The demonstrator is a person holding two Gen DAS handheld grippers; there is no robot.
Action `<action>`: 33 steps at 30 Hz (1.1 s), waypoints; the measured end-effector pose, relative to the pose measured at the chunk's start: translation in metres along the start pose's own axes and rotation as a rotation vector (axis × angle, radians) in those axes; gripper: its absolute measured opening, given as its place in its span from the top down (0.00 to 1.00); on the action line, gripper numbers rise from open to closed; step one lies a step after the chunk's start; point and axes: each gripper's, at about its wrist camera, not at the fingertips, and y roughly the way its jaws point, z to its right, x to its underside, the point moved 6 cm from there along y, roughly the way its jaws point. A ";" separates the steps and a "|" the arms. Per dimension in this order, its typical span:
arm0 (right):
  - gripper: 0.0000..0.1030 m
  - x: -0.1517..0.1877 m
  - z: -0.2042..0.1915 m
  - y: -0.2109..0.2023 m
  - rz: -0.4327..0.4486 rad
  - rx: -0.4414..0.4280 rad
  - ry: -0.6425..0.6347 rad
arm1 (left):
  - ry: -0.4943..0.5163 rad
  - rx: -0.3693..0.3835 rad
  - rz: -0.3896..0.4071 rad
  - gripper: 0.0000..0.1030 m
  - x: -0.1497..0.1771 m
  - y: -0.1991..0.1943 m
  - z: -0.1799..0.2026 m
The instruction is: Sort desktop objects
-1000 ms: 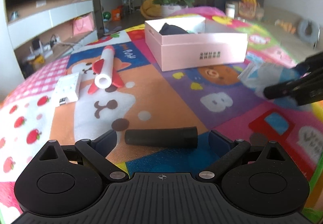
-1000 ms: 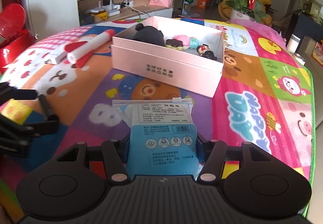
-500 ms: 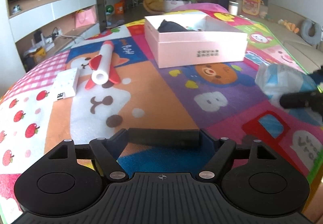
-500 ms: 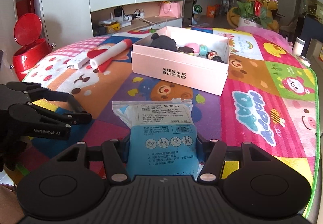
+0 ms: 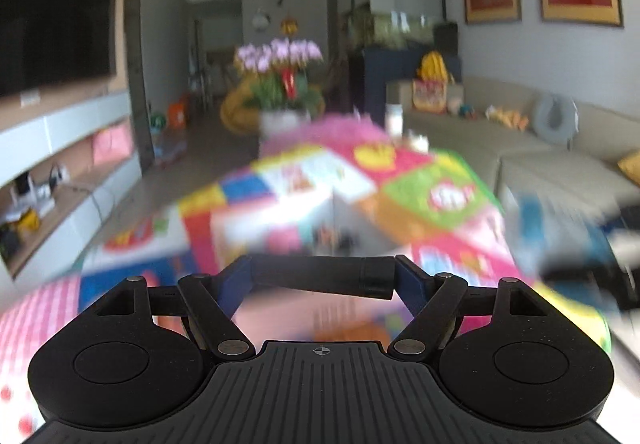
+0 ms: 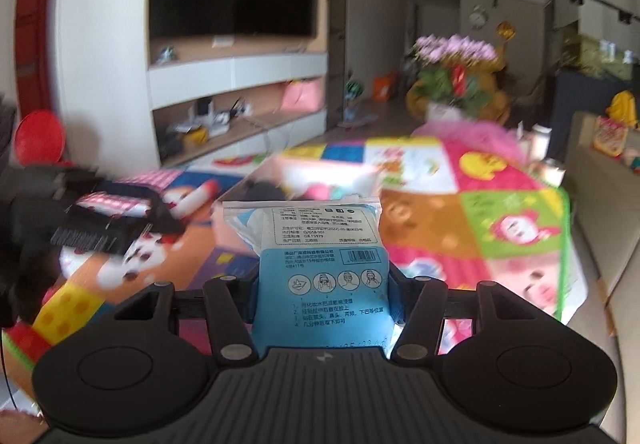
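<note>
My left gripper (image 5: pixel 322 276) is shut on a black cylinder (image 5: pixel 320 276), held crosswise between its fingers and lifted above the colourful mat (image 5: pixel 432 199). My right gripper (image 6: pixel 322 292) is shut on a blue and clear sachet pack (image 6: pixel 322 264), held upright above the mat. The pink box (image 6: pixel 280 179) with small toys inside shows blurred beyond the pack; it also shows blurred in the left wrist view (image 5: pixel 280 219). The left gripper appears as a dark blur at the left of the right wrist view (image 6: pixel 92 219).
A red and white rocket toy (image 6: pixel 196 195) lies left of the box. A flower pot (image 5: pixel 280 83) stands past the mat's far end. A TV cabinet (image 6: pixel 236 95) runs along the left; a sofa (image 5: pixel 560 147) lies to the right.
Both grippers have lifted off the mat with their objects and tilted up, so the views are higher and blurred. The box now appears closer beneath them.
</note>
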 end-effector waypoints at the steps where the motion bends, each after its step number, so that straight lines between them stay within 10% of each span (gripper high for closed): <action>1: 0.46 -0.002 0.004 0.003 0.000 0.009 0.006 | -0.022 0.008 0.015 0.21 -0.014 0.015 0.000; 7: 0.46 -0.001 0.022 0.021 -0.049 0.053 0.029 | -0.059 0.008 0.022 0.05 -0.030 0.048 -0.008; 18: 0.46 -0.028 0.013 0.071 -0.109 -0.028 0.073 | -0.147 -0.189 -0.230 0.01 0.125 -0.005 -0.087; 23: 0.46 -0.079 0.008 0.144 -0.148 -0.048 0.164 | -0.278 -0.194 -0.177 0.00 0.144 -0.025 -0.113; 33: 0.46 -0.067 -0.016 0.278 -0.270 0.272 0.074 | -0.377 -0.109 -0.072 0.00 0.149 -0.036 -0.118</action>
